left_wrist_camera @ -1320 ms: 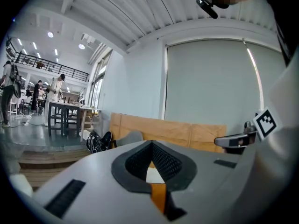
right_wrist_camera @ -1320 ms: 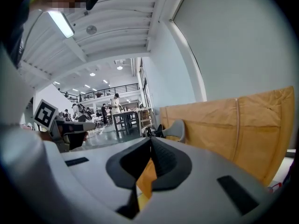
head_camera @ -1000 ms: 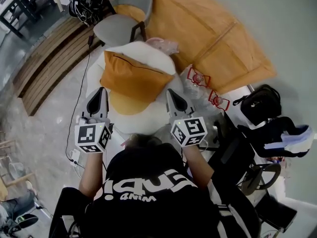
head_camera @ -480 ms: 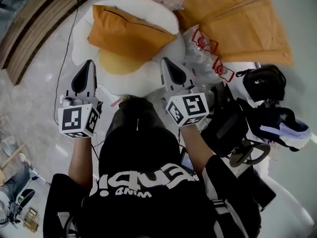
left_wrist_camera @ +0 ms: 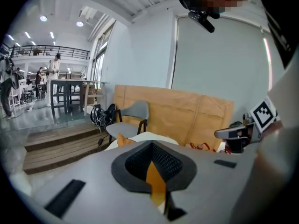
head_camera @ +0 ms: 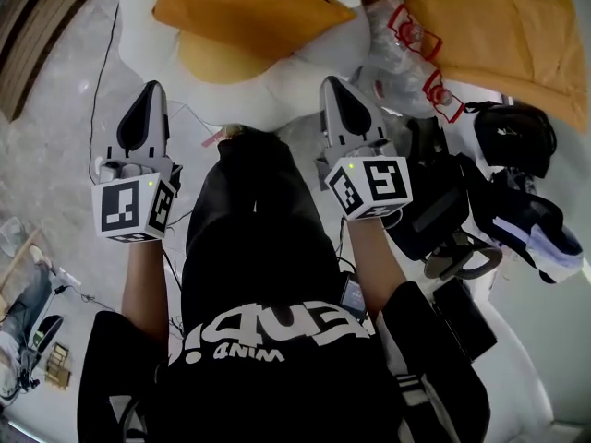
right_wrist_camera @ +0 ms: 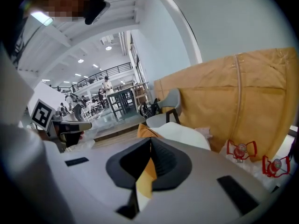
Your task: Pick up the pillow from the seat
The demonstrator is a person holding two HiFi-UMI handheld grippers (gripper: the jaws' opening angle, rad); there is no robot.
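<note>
Orange pillow (head_camera: 247,9) lies on the white seat (head_camera: 300,72), long axis crosswise. The left hand-held gripper (head_camera: 149,98) and right hand-held gripper (head_camera: 336,95) are closed and empty, just short of it.

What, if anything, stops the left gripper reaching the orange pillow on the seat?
Likely yes, reachable: nothing lies between the shut left gripper and the pillow, only bare edge of the seat. Its jaws must open first.

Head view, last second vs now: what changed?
The camera closed in: the orange pillow and white seat slid to the frame's top and look larger; the grey chair left that view. Nothing grasped: left gripper and right gripper stay shut, empty, short of the pillow, which still lies on the seat.
</note>
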